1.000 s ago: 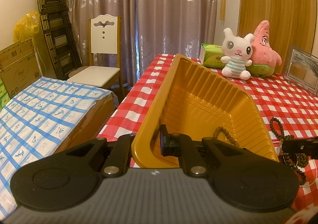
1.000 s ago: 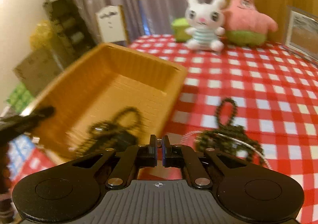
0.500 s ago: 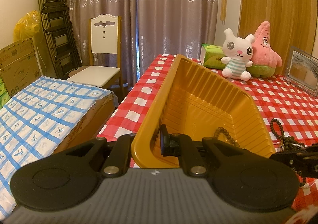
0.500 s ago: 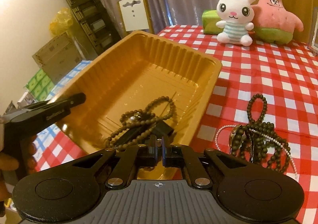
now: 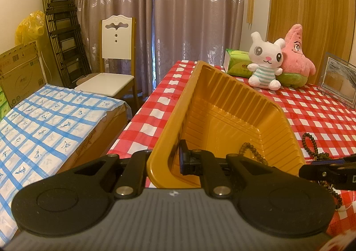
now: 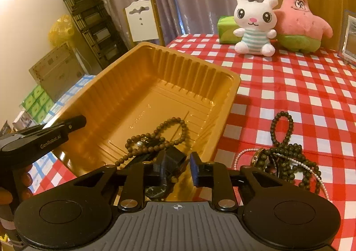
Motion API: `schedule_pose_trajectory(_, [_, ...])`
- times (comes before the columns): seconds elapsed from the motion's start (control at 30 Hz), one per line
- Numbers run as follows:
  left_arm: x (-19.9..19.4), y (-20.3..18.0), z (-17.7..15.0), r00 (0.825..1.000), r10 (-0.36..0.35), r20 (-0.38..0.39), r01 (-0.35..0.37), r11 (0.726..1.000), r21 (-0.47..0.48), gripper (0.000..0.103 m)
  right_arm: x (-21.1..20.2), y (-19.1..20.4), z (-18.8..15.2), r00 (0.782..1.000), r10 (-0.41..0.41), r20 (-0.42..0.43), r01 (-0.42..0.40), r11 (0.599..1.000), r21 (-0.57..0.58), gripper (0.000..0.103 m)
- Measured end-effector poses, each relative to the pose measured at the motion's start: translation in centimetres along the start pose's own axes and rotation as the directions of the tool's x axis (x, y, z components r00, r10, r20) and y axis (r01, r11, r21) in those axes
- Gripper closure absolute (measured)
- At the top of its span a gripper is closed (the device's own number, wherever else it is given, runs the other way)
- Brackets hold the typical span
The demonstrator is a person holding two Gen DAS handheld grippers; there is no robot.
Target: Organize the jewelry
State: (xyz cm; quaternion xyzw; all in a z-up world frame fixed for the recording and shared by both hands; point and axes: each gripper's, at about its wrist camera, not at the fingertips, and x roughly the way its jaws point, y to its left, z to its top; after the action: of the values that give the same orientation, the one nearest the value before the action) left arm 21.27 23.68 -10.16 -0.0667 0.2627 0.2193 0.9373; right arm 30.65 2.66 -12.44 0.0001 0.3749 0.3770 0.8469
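A gold plastic tray (image 5: pixel 233 104) stands at the left edge of the red checked table. My left gripper (image 5: pixel 165 159) is shut on the tray's near-left wall, one finger inside and one outside. A brown bead string (image 6: pixel 155 137) with one pearl lies on the tray floor. Just above it my right gripper (image 6: pixel 179 162) has its jaws opening; a dark strap-like piece (image 6: pixel 175 155) lies under them and the pads do not press it. A tangle of dark beads (image 6: pixel 287 155) and a pearl strand (image 6: pixel 243 153) lies on the cloth right of the tray.
A white plush rabbit (image 6: pixel 254 28), a pink plush star (image 6: pixel 300 17) and a green tissue pack (image 6: pixel 225 28) stand at the table's far side, with a picture frame (image 5: pixel 338 81) at the right. Left of the table are a covered box (image 5: pixel 44 122) and a chair (image 5: pixel 115 59).
My right gripper's jaws were shut and have now parted over the near end of the tray. The left gripper and the tray have not moved.
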Motion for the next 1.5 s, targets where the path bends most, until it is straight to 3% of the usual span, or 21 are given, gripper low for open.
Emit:
schedule_pose_trajectory(0.37, [0.0, 0.0, 0.0, 1.0, 0.0, 0.001, 0.0, 1.0, 0.0, 0.093, -1.9, -1.5, -1.1, 0.998, -0.047, -0.033, 0.048, 0.998, 0.045, 0.078])
schedule_pose_trajectory(0.93, [0.1, 0.0, 0.0, 1.0, 0.001, 0.001, -0.001, 1.0, 0.001, 0.093, -4.1, -6.5, -3.5, 0.978, -0.202, -0.059, 0.208, 0.968, 0.142, 0.078])
schedule_pose_trajectory(1.17, [0.2, 0.1, 0.0, 1.0, 0.001, 0.001, -0.001, 1.0, 0.001, 0.093, -2.8, -7.7, -2.6, 0.973, -0.228, -0.039, 0.232, 0.957, 0.176, 0.078])
schedule_pose_trajectory(1.47, [0.3, 0.3, 0.0, 1.0, 0.002, -0.001, -0.002, 1.0, -0.001, 0.093, -0.1, -7.9, -2.6, 0.963, -0.255, -0.085, 0.266, 0.949, 0.167, 0.078])
schedule_pose_trajectory(1.5, [0.3, 0.2, 0.0, 1.0, 0.003, -0.001, -0.003, 1.0, 0.0, 0.093, -0.1, -7.8, -2.5, 0.963, -0.256, -0.085, 0.267, 0.95, 0.163, 0.083])
